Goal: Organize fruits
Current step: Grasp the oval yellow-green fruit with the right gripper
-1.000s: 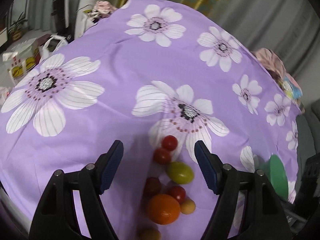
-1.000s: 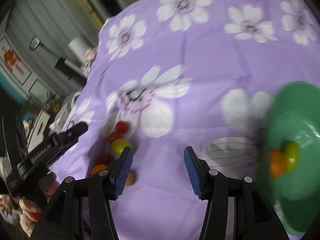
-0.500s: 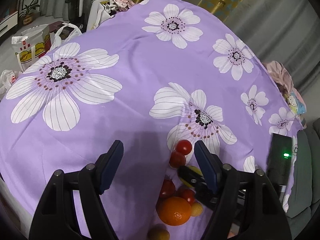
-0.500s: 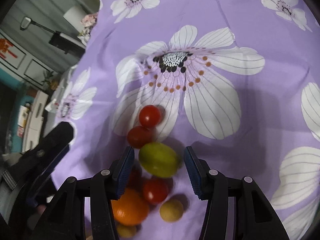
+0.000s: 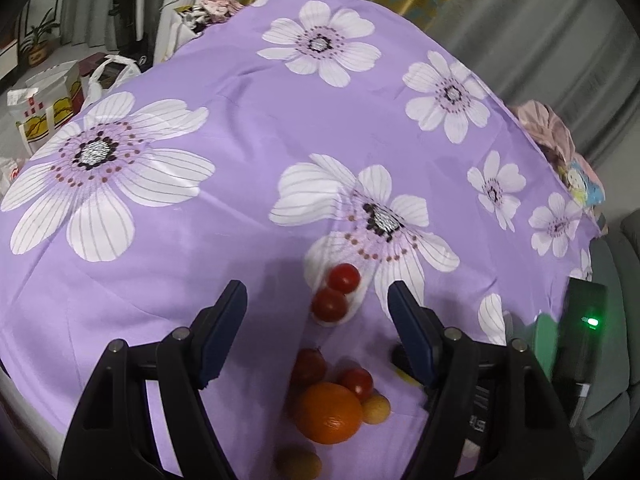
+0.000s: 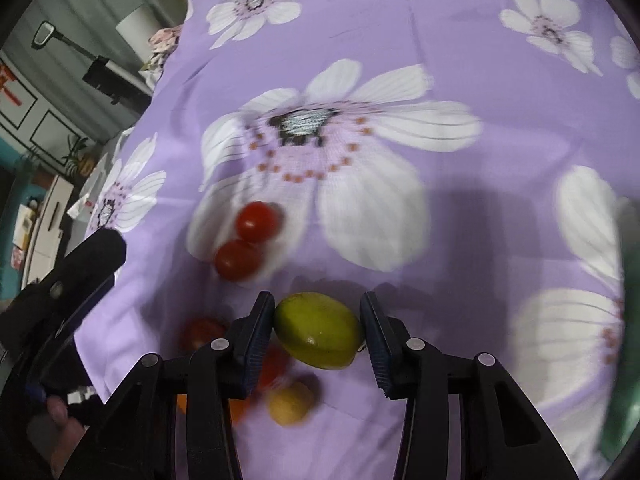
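- Both views are lit softly and evenly from above; no harsh glare is seen on the purple cloth (image 5: pixel 248 128).
- Dark vignetted corners and strong barrel bending are produced by the fisheye lenses.
- Motion blur is shown in the right wrist view, where the small red fruits (image 6: pixel 256 222) are smeared.
- A broad soft shadow (image 6: pixel 480 224) is cast on the cloth.
- A green indicator light (image 5: pixel 591 322) glows brightly at the right.

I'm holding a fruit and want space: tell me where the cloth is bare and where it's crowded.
Bare cloth lies left of the two red tomatoes, around the large flower print, and beyond them toward the far edge. It's crowded near the orange, with small fruits touching it. The right gripper grips the green fruit there; the left gripper hangs open above.
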The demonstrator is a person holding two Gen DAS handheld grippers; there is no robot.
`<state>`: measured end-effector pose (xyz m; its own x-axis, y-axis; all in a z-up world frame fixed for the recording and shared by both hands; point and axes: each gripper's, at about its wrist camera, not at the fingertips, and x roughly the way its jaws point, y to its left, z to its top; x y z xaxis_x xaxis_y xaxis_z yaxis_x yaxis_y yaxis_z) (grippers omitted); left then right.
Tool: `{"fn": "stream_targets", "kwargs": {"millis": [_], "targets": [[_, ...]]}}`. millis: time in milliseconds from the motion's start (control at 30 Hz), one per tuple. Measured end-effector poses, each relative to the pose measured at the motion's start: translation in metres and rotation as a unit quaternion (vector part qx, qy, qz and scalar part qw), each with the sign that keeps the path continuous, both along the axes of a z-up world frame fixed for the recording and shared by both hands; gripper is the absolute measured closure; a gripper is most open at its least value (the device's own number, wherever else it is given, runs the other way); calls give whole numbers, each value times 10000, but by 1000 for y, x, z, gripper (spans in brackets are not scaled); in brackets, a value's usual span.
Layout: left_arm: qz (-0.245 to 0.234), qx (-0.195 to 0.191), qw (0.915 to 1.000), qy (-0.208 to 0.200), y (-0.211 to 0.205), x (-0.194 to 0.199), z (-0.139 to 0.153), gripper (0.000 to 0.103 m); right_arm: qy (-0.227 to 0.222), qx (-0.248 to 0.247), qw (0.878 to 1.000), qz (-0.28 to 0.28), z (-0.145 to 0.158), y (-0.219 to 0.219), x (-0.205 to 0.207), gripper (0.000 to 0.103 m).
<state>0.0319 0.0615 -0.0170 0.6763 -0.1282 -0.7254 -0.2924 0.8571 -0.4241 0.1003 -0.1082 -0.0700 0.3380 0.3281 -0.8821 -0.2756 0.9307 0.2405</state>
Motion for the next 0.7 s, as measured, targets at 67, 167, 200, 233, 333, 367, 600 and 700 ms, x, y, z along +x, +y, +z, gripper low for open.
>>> {"fn": "stream_targets", "kwargs": {"millis": [67,167,200,233,333,367,600,700], "targets": [[-140,79,9999,-1,-11,1,0,31,49,-3,10000,-69,3,-19,-6,58],[-357,185,9992,12,-26,4,-1,31,159,-38,9997,-157,0,-36,-10,58],[-455,237,9987,26,-33,5,-2,31,204,-61,9996,-187,-2,-41,-10,58],[-511,269,9983,40,-38,5,-3,31,217,-100,9995,-209,-4,-45,-9,58],[-706,310,9969,130,-50,8,-8,31,201,-216,9991,-308,-9,-53,-7,58],[-746,320,9966,159,-52,9,-10,31,258,-189,9989,-344,-11,-55,-5,58],[-887,454,9949,168,-65,8,-11,31,263,64,9991,-313,-5,-62,-4,58],[-913,438,9947,189,-66,8,-12,31,174,380,9984,-389,4,-74,-6,58]]}}
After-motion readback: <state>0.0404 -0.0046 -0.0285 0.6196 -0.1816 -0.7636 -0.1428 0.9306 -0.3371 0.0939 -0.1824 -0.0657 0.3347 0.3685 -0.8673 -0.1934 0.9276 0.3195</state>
